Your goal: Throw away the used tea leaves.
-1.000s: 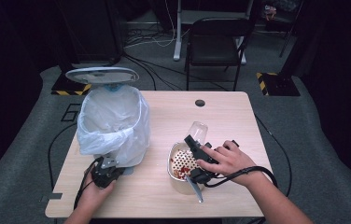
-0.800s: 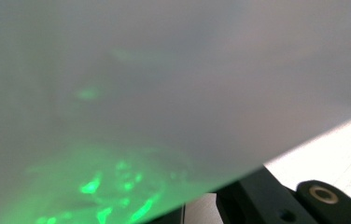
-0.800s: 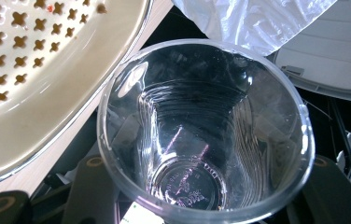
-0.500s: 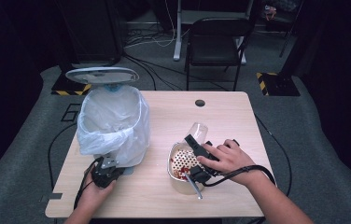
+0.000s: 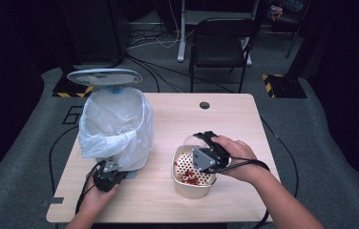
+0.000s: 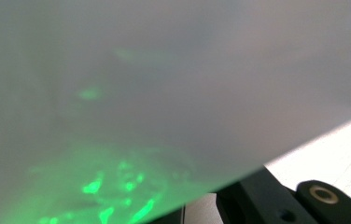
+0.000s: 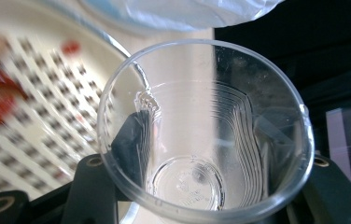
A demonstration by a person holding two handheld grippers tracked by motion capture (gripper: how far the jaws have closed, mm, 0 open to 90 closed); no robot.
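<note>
Clear plastic cup [image 7: 206, 135] beside perforated strainer [image 5: 193, 177], bagged bin [image 5: 115, 126] near.

Dim lab or studio — floor cables [image 5: 144, 40], hazard-striped stand bases [image 5: 282, 82], bare table [image 5: 225, 114]

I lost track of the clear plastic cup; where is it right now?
The clear plastic cup is gripped in the right gripper, above the perforated container, right of the bagged bin.
</note>
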